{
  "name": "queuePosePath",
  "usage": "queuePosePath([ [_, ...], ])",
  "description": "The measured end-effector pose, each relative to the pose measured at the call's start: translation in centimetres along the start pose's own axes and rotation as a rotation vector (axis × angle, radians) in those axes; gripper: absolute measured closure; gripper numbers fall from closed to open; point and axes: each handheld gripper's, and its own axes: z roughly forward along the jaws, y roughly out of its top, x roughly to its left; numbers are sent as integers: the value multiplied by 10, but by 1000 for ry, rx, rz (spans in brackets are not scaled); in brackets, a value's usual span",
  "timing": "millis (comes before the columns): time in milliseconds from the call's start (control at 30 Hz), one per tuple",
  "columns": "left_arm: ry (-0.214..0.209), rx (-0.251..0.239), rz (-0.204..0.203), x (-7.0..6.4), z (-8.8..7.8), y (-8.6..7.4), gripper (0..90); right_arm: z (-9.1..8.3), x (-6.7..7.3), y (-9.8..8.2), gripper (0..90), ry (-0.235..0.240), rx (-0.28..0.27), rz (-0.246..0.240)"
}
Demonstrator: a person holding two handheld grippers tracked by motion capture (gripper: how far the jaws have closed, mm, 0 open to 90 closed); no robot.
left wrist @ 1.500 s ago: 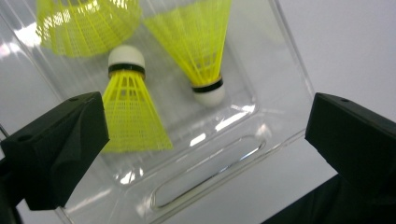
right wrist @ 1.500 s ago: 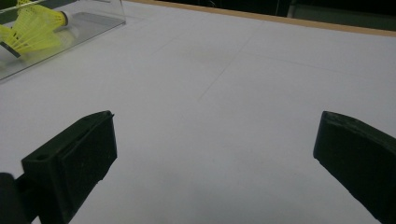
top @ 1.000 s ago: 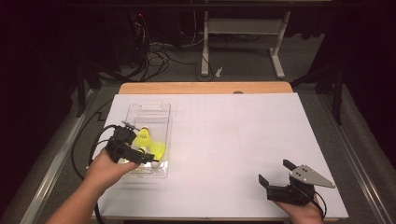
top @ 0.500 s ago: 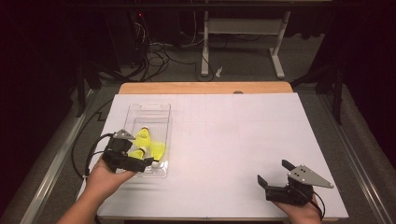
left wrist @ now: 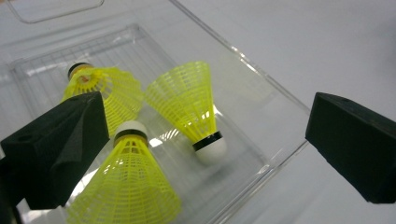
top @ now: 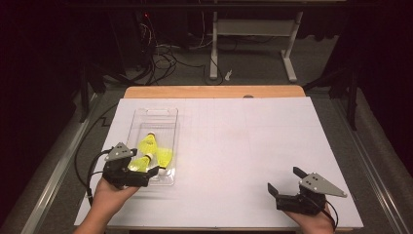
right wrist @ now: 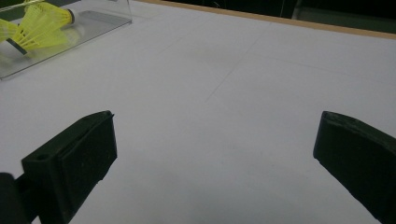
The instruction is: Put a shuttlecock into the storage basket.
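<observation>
A clear plastic tray (top: 156,111) lies on the left of the white table and holds three yellow shuttlecocks (top: 155,148). My left gripper (top: 151,171) hovers at the tray's near end, open, its jaws spread wide with nothing between them. In the left gripper view the gripper (left wrist: 205,116) looks down on one shuttlecock (left wrist: 189,100) with its cork toward me, a second (left wrist: 126,186) close below and a third (left wrist: 100,88) behind the left jaw. My right gripper (top: 284,179) rests open at the front right, and in its own view the gripper (right wrist: 217,121) faces bare table.
The white table sheet (top: 243,141) stretches between the two grippers. A wooden strip (top: 214,91) runs along the far edge. In the right gripper view the tray (right wrist: 93,21) with a shuttlecock (right wrist: 44,21) sits far off at the upper left.
My left gripper has drawn back from over the tray toward the table's front edge, still open. The right gripper has not moved.
</observation>
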Motion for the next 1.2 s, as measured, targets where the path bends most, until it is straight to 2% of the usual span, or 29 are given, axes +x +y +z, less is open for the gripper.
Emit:
queuePosePath([
  [167, -26, -82, -14, 0, -3, -8, 2, 1, 1, 0, 1, -1, -10, -1],
  [300, -30, -113, 9, -3, -3, -16, 2, 0, 3, 0, 1, -3, -29, -1],
  [333, -43, -130, 8, -2, -4, -17, 1, 0, 3, 1, 1, -1, -33, 1],
  [433, -31, -156, 10, -2, -6, -20, 1, -1, 3, 1, 1, -2, -56, 6],
  [533, -34, -190, 31, -2, -9, -24, 1, -2, 3, 1, 1, -1, -68, 11],
  [600, -29, -200, 43, -2, -8, -27, 1, -2, 3, 1, 1, -2, -74, 13],
  [767, -22, -184, 74, -5, -6, -32, 1, -3, 6, 2, 1, 1, -83, 4],
  [833, -49, -198, 57, -5, -7, -32, 1, -2, 8, 2, 1, 1, -91, 0],
  [933, -46, -223, 80, -7, -10, -33, 1, -2, 9, 3, 1, 6, -94, -9],
  [1200, -34, -225, 59, -5, -13, -33, 1, -5, 9, 3, 1, 13, -113, -11],
])
